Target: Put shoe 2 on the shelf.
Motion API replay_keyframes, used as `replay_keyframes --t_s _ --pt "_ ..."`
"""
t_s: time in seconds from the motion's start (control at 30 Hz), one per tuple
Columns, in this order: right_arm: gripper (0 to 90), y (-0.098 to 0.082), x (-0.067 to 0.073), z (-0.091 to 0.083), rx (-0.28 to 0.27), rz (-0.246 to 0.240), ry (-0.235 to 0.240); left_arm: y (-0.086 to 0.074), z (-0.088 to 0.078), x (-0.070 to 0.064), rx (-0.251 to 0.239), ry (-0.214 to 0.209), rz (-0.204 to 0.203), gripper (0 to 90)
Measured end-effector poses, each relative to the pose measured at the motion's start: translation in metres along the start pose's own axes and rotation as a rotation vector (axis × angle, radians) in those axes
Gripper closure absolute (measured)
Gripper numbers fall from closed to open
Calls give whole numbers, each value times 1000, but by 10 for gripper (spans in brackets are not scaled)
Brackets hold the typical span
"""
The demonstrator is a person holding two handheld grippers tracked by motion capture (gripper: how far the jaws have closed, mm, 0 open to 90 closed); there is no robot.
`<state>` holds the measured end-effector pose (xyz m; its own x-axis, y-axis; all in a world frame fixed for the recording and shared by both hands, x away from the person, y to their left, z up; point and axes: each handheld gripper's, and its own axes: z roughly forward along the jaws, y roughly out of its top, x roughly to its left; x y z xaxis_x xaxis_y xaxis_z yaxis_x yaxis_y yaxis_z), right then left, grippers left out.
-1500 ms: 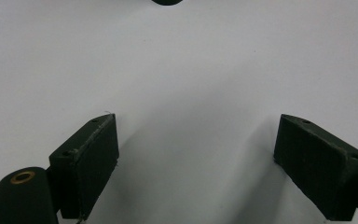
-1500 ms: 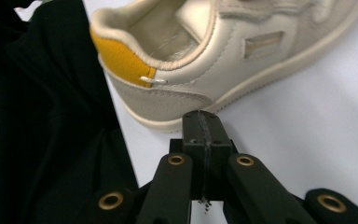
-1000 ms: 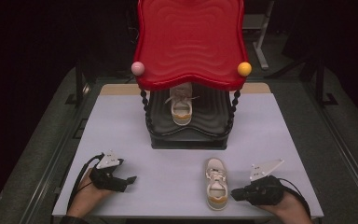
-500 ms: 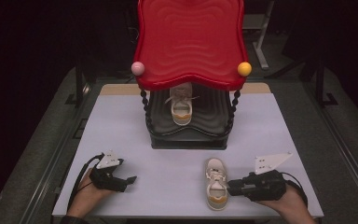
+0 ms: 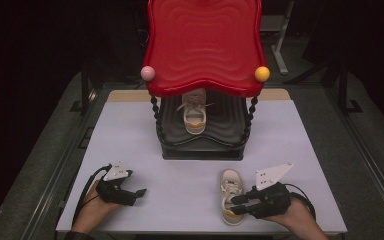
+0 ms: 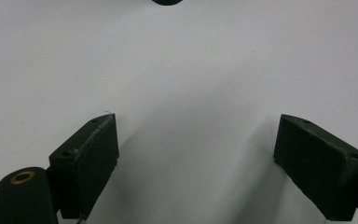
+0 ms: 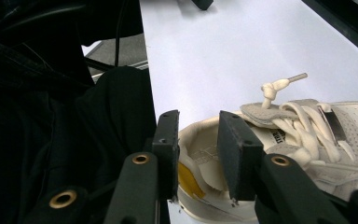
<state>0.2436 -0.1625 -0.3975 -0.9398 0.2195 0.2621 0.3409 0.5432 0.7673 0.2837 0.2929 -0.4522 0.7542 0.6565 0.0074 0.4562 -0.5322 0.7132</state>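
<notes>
Now your right gripper [image 5: 236, 204] has just been opening its jaws around the heel of the near shoe [image 5: 230, 196], pads off it. It sits at the table's [image 5: 130, 130] front edge, released. Left gripper [image 5: 141, 192] idle, open, empty.

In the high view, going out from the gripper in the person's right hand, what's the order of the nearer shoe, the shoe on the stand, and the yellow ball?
From the right gripper:
1. Nearer shoe, on the table right at the jaws.
2. Shoe on the stand, on the lower black shelf, farther back.
3. Yellow ball, at the red top's right corner, farthest.
</notes>
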Motion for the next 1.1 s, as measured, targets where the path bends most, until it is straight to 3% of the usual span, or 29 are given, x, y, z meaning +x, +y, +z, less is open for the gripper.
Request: replay_keyframes --t_s 0.3,0.67,0.73,0.87,0.93,1.1 --pt "652 0 1 5 8 -16 30 0 0 0 0 0 0 131" --pt "652 -7 -3 19 72 -14 53 0 0 0 -1 0 0 131" --pt "652 -9 -3 22 92 -33 57 0 0 0 0 0 0 131" --pt "652 -10 -1 23 81 -78 33 0 0 0 0 0 0 131" --pt "653 -12 0 23 72 -71 38 0 0 0 0 0 0 131" --pt "730 -11 -3 24 78 -61 74 0 0 0 0 0 0 131"
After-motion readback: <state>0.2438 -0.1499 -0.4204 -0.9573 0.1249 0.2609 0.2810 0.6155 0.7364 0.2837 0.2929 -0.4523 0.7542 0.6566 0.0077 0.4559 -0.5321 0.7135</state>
